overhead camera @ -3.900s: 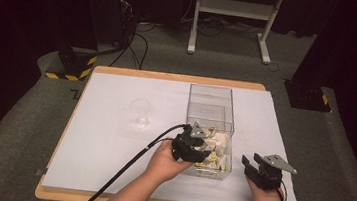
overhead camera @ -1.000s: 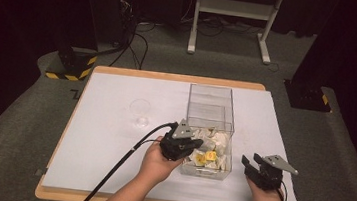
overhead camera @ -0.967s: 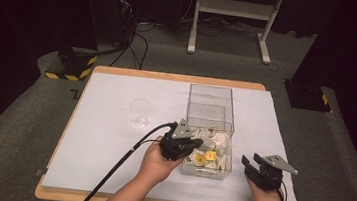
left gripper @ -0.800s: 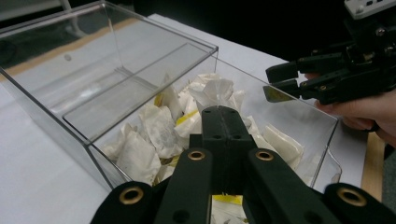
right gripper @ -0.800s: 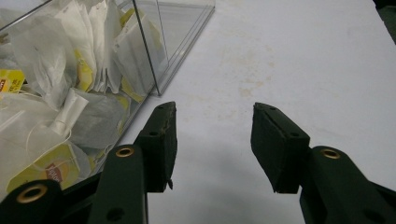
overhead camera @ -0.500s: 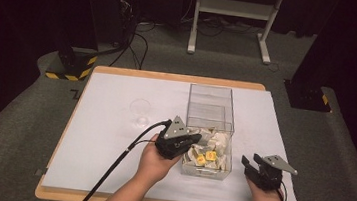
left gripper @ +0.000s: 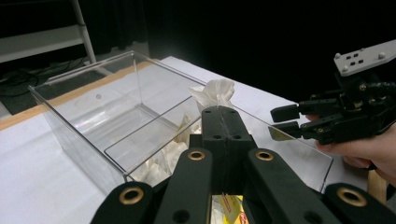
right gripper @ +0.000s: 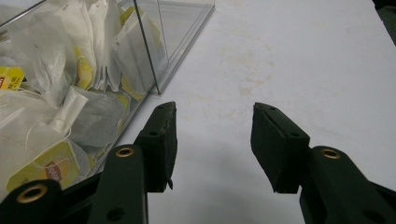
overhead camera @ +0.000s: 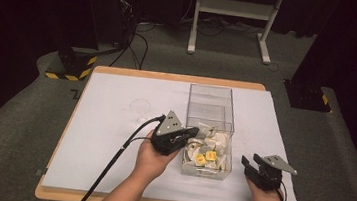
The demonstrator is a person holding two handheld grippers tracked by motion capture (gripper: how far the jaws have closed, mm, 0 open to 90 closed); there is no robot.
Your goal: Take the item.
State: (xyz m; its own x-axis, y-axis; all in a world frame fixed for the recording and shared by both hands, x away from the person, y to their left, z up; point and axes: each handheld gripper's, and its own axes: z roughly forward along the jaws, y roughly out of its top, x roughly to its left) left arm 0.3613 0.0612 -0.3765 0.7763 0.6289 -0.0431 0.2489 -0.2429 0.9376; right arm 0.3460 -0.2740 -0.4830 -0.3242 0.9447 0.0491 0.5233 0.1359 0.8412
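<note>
A clear plastic box [overhead camera: 213,88] stands on the white-covered table [overhead camera: 107,138], and its near half holds several white tea bags [overhead camera: 212,143] with yellow tags [overhead camera: 205,158]. My left gripper [overhead camera: 194,131] hovers at the box's left wall, its jaws pressed together. In the left gripper view [left gripper: 219,112] a white tea bag [left gripper: 214,92] stands up from the tips, above the box [left gripper: 84,79]. My right gripper [overhead camera: 249,161] rests on the table right of the box. It is open [right gripper: 212,135] over bare sheet, beside the box wall [right gripper: 144,46] and the tea bags [right gripper: 46,56].
A faint clear round object [overhead camera: 140,105] lies on the sheet left of the box. The left gripper's cable [overhead camera: 109,166] trails to the front edge. On the carpet behind the table are a white stand [overhead camera: 236,8] and black cases [overhead camera: 75,62].
My left gripper has drawn back to the left, from over the box's near half to its left wall. The right gripper has stayed where it was.
</note>
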